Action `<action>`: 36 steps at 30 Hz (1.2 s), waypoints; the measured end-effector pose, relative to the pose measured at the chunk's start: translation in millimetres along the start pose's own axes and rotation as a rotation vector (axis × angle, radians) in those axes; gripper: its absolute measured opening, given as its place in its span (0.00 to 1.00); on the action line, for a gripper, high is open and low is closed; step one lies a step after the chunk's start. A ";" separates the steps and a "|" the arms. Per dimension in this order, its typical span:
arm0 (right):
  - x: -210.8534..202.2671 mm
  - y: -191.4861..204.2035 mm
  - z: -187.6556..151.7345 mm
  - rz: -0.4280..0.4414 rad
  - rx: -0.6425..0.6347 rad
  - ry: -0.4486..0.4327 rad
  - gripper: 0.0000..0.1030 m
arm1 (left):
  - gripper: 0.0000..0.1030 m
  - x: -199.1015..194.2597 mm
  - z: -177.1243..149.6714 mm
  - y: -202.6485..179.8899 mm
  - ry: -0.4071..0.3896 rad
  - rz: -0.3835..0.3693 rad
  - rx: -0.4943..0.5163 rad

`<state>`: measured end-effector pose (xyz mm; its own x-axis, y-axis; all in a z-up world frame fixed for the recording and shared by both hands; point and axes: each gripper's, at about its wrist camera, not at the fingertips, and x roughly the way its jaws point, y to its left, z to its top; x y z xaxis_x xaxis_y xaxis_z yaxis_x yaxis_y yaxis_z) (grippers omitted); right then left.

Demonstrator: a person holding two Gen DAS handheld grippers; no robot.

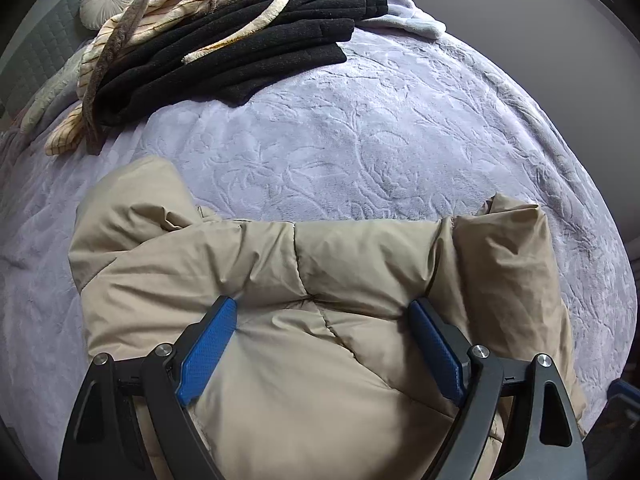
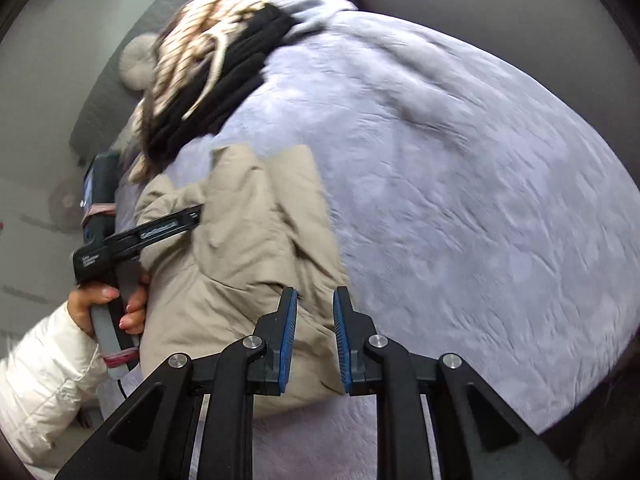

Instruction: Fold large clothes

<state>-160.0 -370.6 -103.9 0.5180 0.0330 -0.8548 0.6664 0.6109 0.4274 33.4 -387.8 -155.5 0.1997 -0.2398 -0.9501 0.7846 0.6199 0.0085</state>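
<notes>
At the far left corner of the lavender embossed plush bedspread lay a heap of cream striped fleece and folded black garments, presumably set aside already. The beige padded quilted jacket lay bunched by the near edge. The left gripper stood wide apart, pressing into the padding, probably to flatten it. The right gripper hovered narrowly parted, empty, over the jacket's right edge.

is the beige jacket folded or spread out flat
Folded, at least partly: the beige jacket lies bunched into a thick bundle on the purple blanket, one sleeve doubled across its top.
</notes>
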 end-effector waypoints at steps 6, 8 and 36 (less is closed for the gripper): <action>70.8 1.5 -23.2 -0.052 -0.042 0.186 0.19 | 0.86 -22.7 -3.4 9.3 0.006 -0.006 -0.053; 77.8 -2.2 -25.2 -0.046 -0.031 0.198 0.19 | 0.86 -37.6 -9.3 14.8 -0.002 -0.006 -0.071; 53.9 -12.1 37.0 0.022 -0.067 0.169 0.87 | 1.00 -79.1 -128.2 85.5 0.082 -0.001 -0.331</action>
<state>-120.3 -405.5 -144.3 0.4308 0.1754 -0.8852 0.6159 0.6598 0.4305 9.5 -220.0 -119.7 0.1402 -0.1881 -0.9721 0.5488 0.8319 -0.0818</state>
